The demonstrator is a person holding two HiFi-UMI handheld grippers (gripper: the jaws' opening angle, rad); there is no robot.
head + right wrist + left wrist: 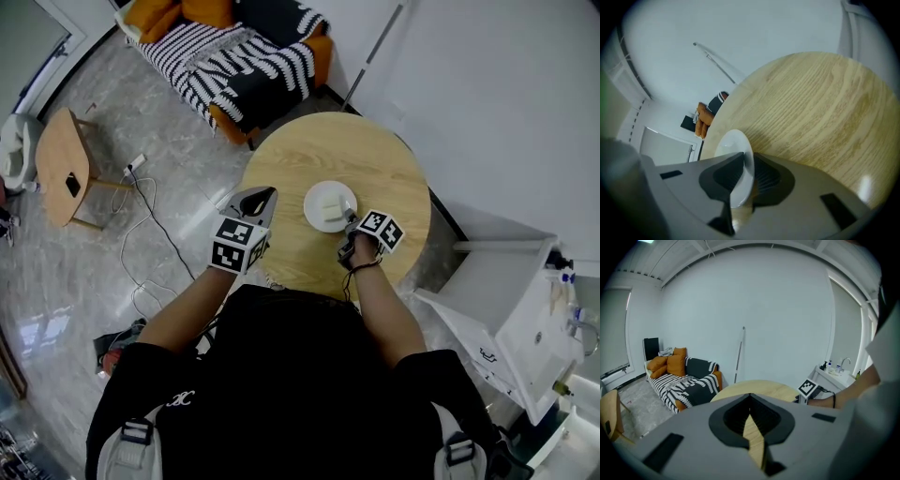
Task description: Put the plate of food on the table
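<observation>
A white plate (330, 207) carrying a pale block of food (331, 201) is over the near side of the round wooden table (328, 150). My right gripper (351, 228) is shut on the plate's near rim. In the right gripper view the plate (736, 150) stands edge-on between the jaws of the right gripper (743, 158), with the tabletop (815, 108) close behind it; I cannot tell whether the plate touches the wood. My left gripper (262, 197) hovers at the table's left edge, shut on nothing. In the left gripper view only a sliver of the table (759, 387) shows between the left gripper (750, 399) jaws.
A sofa (234, 56) with a striped blanket and orange cushions stands beyond the table. A small wooden side table (61, 164) and a floor cable (141, 225) lie to the left. A white cabinet (525, 319) is at the right, and a pole (370, 47) leans on the wall.
</observation>
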